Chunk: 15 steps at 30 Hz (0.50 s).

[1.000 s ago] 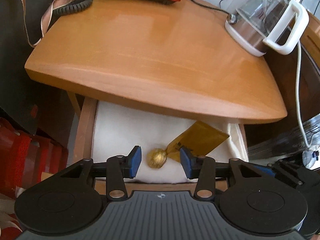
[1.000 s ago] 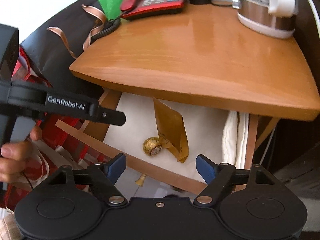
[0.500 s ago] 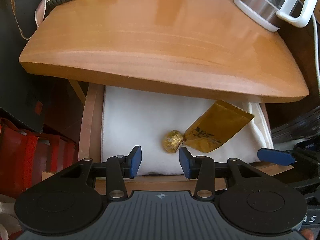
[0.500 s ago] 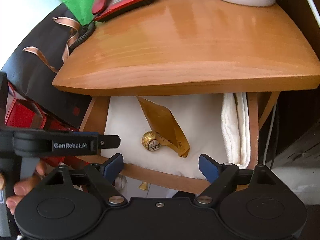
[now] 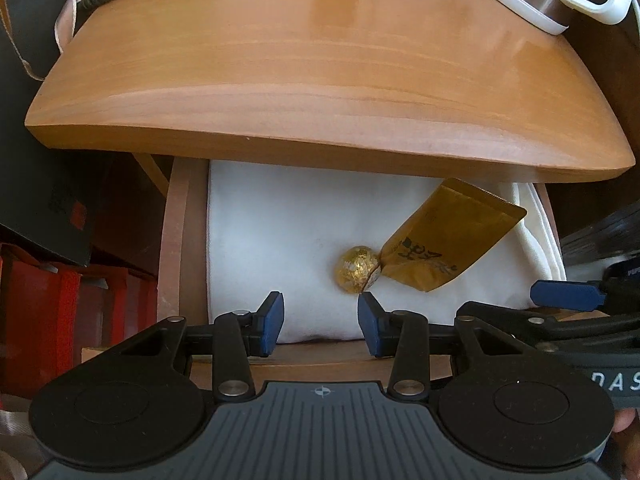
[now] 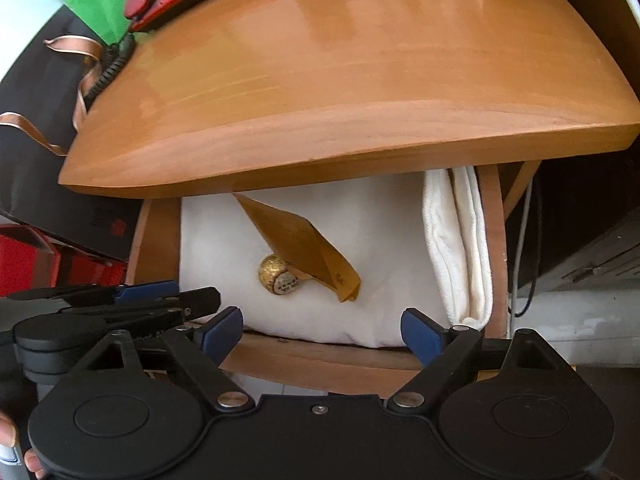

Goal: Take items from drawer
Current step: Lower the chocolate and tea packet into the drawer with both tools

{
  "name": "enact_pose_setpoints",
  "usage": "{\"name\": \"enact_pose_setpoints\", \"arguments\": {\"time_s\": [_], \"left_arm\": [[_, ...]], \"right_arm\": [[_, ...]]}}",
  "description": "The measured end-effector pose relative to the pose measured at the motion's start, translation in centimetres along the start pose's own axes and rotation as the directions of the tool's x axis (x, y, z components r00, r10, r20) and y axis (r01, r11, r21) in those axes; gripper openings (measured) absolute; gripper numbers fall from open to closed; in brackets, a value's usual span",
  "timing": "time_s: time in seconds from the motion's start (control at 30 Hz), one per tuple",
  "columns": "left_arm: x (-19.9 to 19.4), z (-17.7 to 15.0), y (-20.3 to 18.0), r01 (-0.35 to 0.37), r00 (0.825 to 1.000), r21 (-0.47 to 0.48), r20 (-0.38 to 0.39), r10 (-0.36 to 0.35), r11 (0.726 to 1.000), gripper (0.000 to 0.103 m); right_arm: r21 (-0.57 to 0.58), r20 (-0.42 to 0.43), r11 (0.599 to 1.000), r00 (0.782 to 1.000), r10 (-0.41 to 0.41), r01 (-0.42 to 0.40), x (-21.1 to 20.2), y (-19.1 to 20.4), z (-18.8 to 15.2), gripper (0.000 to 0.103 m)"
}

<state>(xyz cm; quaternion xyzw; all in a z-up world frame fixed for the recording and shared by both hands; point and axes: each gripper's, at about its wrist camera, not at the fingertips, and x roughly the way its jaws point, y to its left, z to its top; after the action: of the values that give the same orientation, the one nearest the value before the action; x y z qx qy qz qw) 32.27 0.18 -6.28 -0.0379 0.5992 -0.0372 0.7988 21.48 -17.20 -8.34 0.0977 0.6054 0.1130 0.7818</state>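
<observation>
Your left hand-held gripper gapes empty above drawer; right hand-held gripper just opening wider, empty; foil-wrapped chocolate touches gold pouch.

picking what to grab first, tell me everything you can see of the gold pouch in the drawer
The gold pouch is a flat, shiny foil-like packet with dark printed characters near its lower end. It lies tilted on the white cloth lining the open drawer, its far end reaching under the edge of the wooden tabletop. Its near corner meets the gold foil ball; from the right wrist view it looks partly lifted, with creased edges. Neither hand-held gripper touches it.
</observation>
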Motion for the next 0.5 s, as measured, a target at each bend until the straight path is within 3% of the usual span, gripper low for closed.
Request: {"name": "enact_pose_setpoints", "arguments": {"time_s": [0.5], "left_arm": [[0.75, 0.65, -0.42, 0.008, 0.998, 0.028, -0.065, -0.006, 1.000, 0.033]], "right_arm": [[0.024, -0.085, 0.999, 0.996, -0.040, 0.042, 0.82, 0.13, 1.01, 0.084]]}}
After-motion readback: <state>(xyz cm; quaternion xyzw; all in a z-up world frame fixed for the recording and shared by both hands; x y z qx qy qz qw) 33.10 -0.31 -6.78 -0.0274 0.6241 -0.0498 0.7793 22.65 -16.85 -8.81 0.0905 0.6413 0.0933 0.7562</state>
